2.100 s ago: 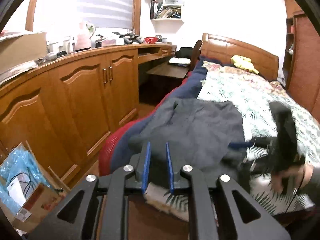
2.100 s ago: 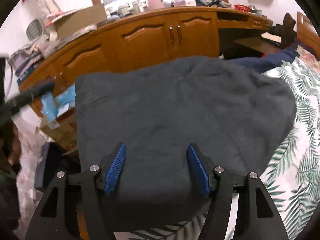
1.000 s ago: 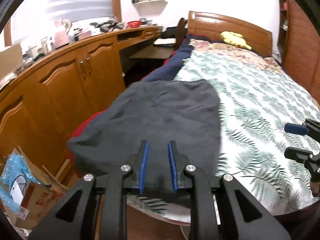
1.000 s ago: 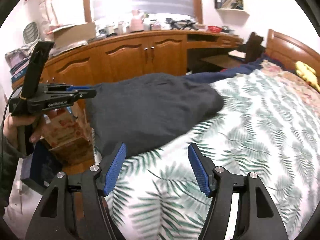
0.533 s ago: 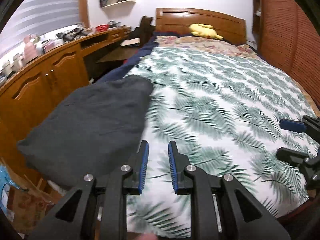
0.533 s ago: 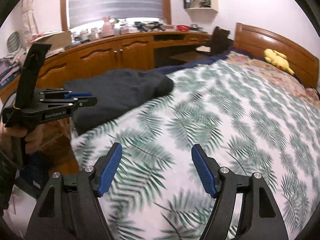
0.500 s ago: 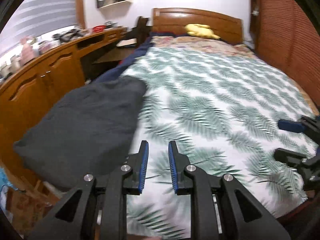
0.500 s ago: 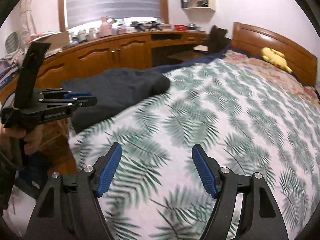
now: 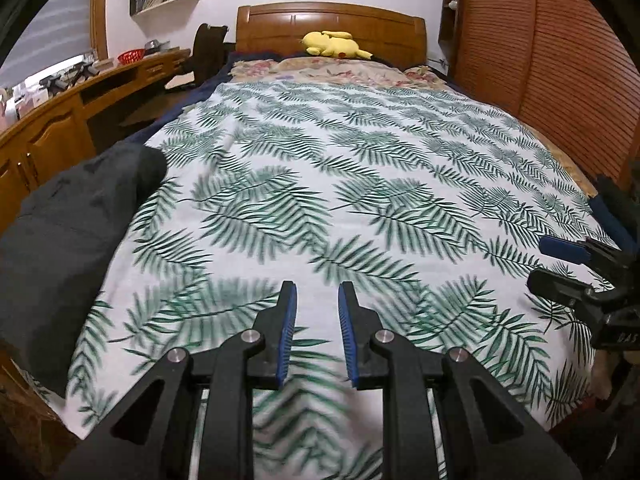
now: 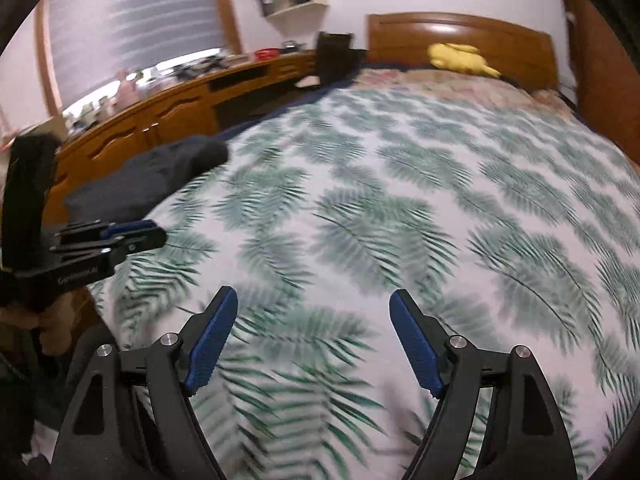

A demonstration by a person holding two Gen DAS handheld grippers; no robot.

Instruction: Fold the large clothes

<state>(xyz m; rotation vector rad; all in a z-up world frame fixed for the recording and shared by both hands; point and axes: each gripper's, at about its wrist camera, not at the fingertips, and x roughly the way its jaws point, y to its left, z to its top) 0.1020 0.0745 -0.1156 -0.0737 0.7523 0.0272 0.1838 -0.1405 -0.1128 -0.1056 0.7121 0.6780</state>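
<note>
Looks like the dark garment [image 9: 76, 240] is already folded and sitting at the bed's [image 9: 360, 184] left edge. Left hand-held gripper [image 9: 317, 332] is hovering with jaws slightly apart, empty; right hand-held gripper [image 10: 314, 344] is just opening wide, nothing between. No containers I can see.
</note>
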